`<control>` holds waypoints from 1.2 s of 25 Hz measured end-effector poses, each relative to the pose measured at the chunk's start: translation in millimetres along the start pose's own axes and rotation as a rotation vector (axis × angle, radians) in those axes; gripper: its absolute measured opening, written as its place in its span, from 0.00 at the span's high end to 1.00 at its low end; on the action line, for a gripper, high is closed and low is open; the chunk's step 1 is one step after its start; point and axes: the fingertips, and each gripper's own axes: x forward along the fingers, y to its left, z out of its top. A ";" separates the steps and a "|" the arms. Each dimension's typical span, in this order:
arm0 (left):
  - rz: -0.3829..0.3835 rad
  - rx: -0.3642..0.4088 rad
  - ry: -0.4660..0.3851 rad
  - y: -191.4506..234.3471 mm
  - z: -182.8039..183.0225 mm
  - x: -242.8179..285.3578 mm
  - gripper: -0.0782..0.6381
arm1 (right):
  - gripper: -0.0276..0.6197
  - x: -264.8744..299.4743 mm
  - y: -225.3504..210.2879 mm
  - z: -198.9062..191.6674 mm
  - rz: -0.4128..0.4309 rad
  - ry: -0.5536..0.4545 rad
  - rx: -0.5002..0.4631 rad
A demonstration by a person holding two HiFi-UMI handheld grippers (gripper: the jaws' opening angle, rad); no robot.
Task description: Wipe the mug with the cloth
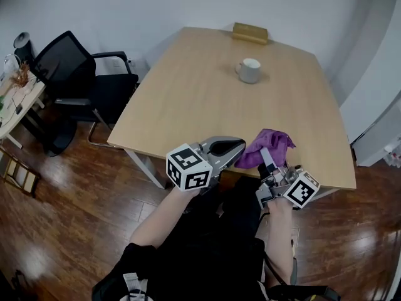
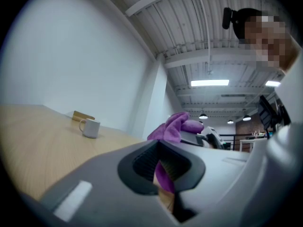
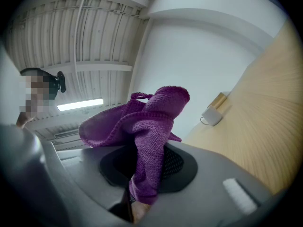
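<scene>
Standing in a white-walled room, the wooden table [image 1: 207, 99] holds the mug [image 1: 249, 70] far off; at the near edge, left gripper [image 1: 238, 147] and right gripper [image 1: 268, 162] both pinch the cloth [image 1: 273, 143].

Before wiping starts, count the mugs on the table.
1. The mug stands at the far end of the table, near a wooden block. No other shows.

The room was bright. Ceiling lights [image 2: 209, 82] glowed overhead. The wooden floor [image 1: 62, 187] shone with glare. Both gripper views bent at their dark round edges and looked blurry up close.
</scene>
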 end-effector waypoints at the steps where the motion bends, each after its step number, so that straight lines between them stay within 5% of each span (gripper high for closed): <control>1: 0.003 0.005 0.000 -4.2 1.2 -3.0 0.86 | 0.83 -2.0 4.6 -1.7 0.000 0.002 0.000; 30: 0.086 0.041 -0.072 -183.3 -7.5 -113.7 0.86 | 0.83 -112.5 165.2 -71.3 0.063 0.072 0.011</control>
